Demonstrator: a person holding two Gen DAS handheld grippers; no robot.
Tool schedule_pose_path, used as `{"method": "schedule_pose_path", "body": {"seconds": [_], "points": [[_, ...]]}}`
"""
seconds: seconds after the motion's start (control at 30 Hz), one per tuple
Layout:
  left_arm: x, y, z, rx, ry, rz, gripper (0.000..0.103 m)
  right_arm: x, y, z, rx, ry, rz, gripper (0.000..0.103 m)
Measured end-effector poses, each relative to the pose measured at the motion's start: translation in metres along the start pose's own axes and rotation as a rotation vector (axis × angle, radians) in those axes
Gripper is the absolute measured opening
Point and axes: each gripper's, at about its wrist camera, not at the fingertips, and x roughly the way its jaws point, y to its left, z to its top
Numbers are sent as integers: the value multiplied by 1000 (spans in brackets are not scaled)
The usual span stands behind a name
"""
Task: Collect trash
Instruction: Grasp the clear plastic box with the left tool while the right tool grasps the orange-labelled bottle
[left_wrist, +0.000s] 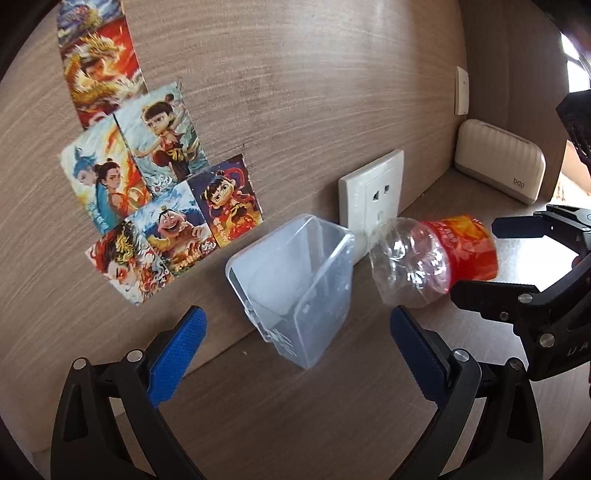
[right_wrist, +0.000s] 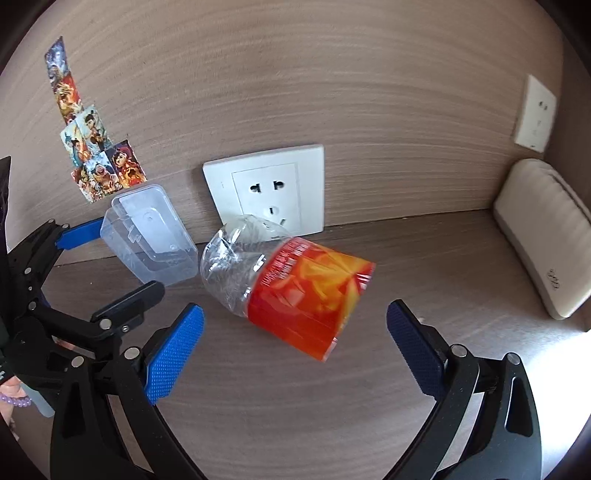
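A cut plastic bottle bottom with a red-orange label (right_wrist: 291, 291) lies on its side on the wooden desk, against the wall socket; it also shows in the left wrist view (left_wrist: 432, 260). A clear plastic box (left_wrist: 295, 284) leans against the wall left of it, also in the right wrist view (right_wrist: 149, 238). My left gripper (left_wrist: 295, 350) is open, its blue pads either side of the box, just short of it. My right gripper (right_wrist: 295, 350) is open, close in front of the bottle piece, not touching it. Its black fingers (left_wrist: 517, 258) straddle the label end in the left wrist view.
A white wall socket (right_wrist: 269, 188) sits behind the bottle piece. A beige ribbed case (right_wrist: 543, 236) lies at the right by the side wall, under a second socket (right_wrist: 535, 114). Cartoon picture cards (left_wrist: 147, 195) are stuck on the wood wall at left.
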Motion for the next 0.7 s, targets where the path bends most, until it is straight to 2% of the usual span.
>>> {"method": "schedule_pose_path", "body": {"seconds": [0.13,0.27,0.33,0.37,0.43,0.5,0.57,0.63,0.7], "points": [[9,2,3,28,5,-72,97,13,-3,6,42,26,28,99],[19,-12,6,108,13,-79,97,24,1,13,50,42,33,99],[22,-16,9,135,14,-91,96,27,3,17,47,30,-1,99],[23,-17,10,142,12,-101,96,29,2,18,57,37,17,99],[24,-19,13,151,8,-123,87,36,2,23,84,59,49,99],[28,-22,16,163,15,-153,87,45,5,28,69,59,-8,100],[29,-24,18,180,15,-168,86,48,3,30,74,59,-28,100],[30,-24,18,187,12,-173,77,50,-4,31,106,48,-15,100],[31,-25,20,188,10,-131,51,47,-15,30,141,33,-35,99]]}}
